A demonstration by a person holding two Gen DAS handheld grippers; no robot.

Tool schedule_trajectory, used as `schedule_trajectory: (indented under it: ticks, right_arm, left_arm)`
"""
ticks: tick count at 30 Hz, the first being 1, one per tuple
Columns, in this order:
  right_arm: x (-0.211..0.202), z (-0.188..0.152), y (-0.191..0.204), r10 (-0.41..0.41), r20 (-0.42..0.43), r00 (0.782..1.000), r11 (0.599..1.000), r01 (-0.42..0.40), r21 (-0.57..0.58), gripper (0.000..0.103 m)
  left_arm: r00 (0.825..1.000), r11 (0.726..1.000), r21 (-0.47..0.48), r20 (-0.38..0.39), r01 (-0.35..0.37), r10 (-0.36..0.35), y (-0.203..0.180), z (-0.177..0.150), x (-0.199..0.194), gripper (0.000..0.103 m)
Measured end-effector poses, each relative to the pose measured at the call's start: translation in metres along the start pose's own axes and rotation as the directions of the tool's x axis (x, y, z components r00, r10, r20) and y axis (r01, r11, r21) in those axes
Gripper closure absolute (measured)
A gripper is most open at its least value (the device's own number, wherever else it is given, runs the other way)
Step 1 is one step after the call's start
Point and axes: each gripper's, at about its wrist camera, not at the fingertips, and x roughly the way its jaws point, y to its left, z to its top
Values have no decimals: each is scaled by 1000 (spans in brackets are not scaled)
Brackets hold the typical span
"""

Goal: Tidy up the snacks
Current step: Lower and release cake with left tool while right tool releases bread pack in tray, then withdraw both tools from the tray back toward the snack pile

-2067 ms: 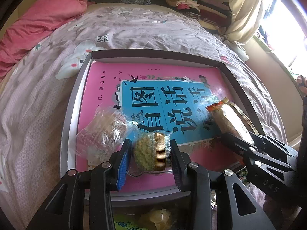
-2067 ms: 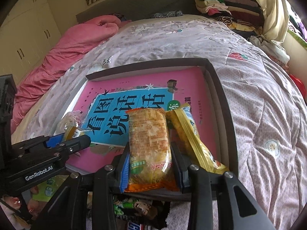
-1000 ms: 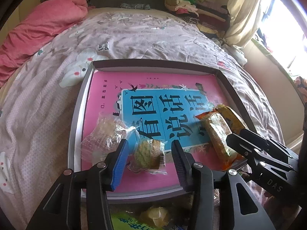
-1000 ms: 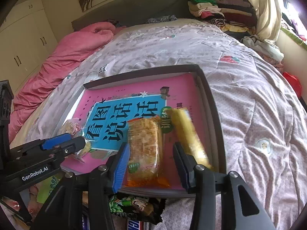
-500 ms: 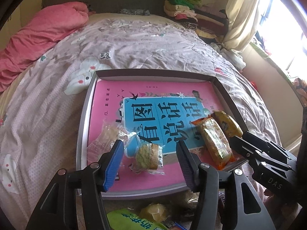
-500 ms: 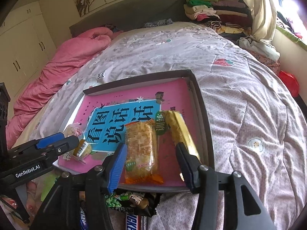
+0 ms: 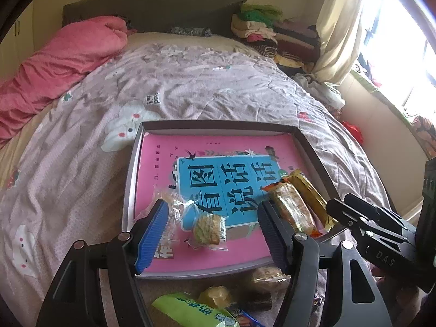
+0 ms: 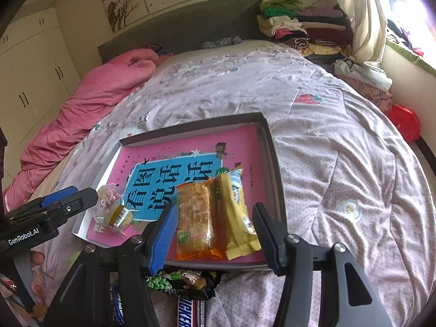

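A shallow grey box (image 7: 130, 179) (image 8: 275, 160) with a pink and blue book cover inside lies on the bed. In it, left side, lie a small round wrapped cake (image 7: 208, 229) (image 8: 120, 215) and a clear wrapped snack (image 7: 174, 204). On the right lie an orange cracker pack (image 7: 293, 209) (image 8: 194, 218) and a yellow pack (image 7: 310, 196) (image 8: 237, 212). My left gripper (image 7: 212, 234) is open and empty, above the box's near edge. My right gripper (image 8: 215, 234) is open and empty, just behind the orange and yellow packs.
Loose snacks lie on the bed in front of the box: a green pack (image 7: 190, 310), a small yellow sweet (image 7: 215, 295), a dark green-print pack (image 8: 182, 280) and a Snickers bar (image 8: 188, 313). A pink duvet (image 7: 62, 62) lies at the far left, folded clothes (image 8: 294, 21) at the far right.
Both grippers opened and let go, the left of the round cake, the right of the orange pack. Both then drew back and up from the box. The snacks stay in the box.
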Motion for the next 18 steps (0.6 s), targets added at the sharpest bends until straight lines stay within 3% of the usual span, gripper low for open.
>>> schedule_trajectory:
  ticks: [5, 18]
  right_arm:
    - [-11, 0, -1, -14, 29, 999, 1000, 14, -5, 44]
    - [-30, -1, 0, -22, 61, 998, 1000, 22, -2, 40]
  left_arm:
    - [1000, 1000, 11, 25, -18, 17, -1, 1, -11, 28]
    - [998, 999, 34, 53, -23, 22, -5, -1, -32, 25]
